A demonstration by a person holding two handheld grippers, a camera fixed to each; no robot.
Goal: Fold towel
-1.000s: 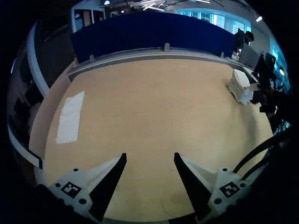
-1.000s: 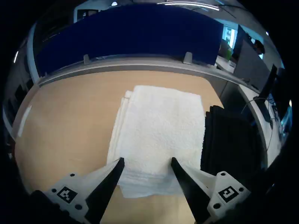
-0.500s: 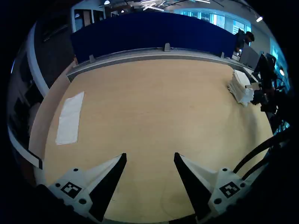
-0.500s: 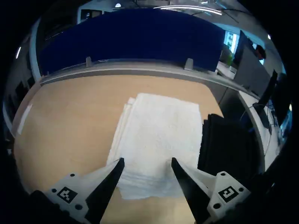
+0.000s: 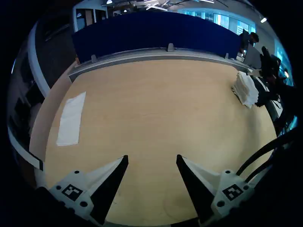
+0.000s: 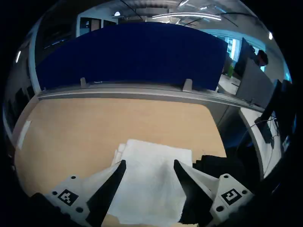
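In the right gripper view, a stack of white towels (image 6: 151, 185) lies on the wooden table (image 6: 94, 121), low in the picture. My right gripper (image 6: 148, 164) hangs over the stack's far part, open, with towel showing between and under its fingers. The towel bulges a little by the right finger (image 6: 185, 181). In the left gripper view, my left gripper (image 5: 151, 159) stands open over bare table (image 5: 159, 109). A single folded white towel (image 5: 71, 118) lies at the left there. The same white stack (image 5: 244, 89) sits far right, with the other gripper and hand (image 5: 267, 72) beside it.
A black stack (image 6: 216, 166) lies right beside the white towels. A blue partition (image 6: 128, 53) on a grey rail (image 6: 144, 92) closes off the table's far edge. The folded towel (image 6: 23, 133) shows small at the far left. Desks and monitors stand beyond the right edge.
The right gripper has tilted up and drawn back, so the towel stack has slid low in its view. Far off in the left gripper view, that gripper has risen. The left gripper has not moved.
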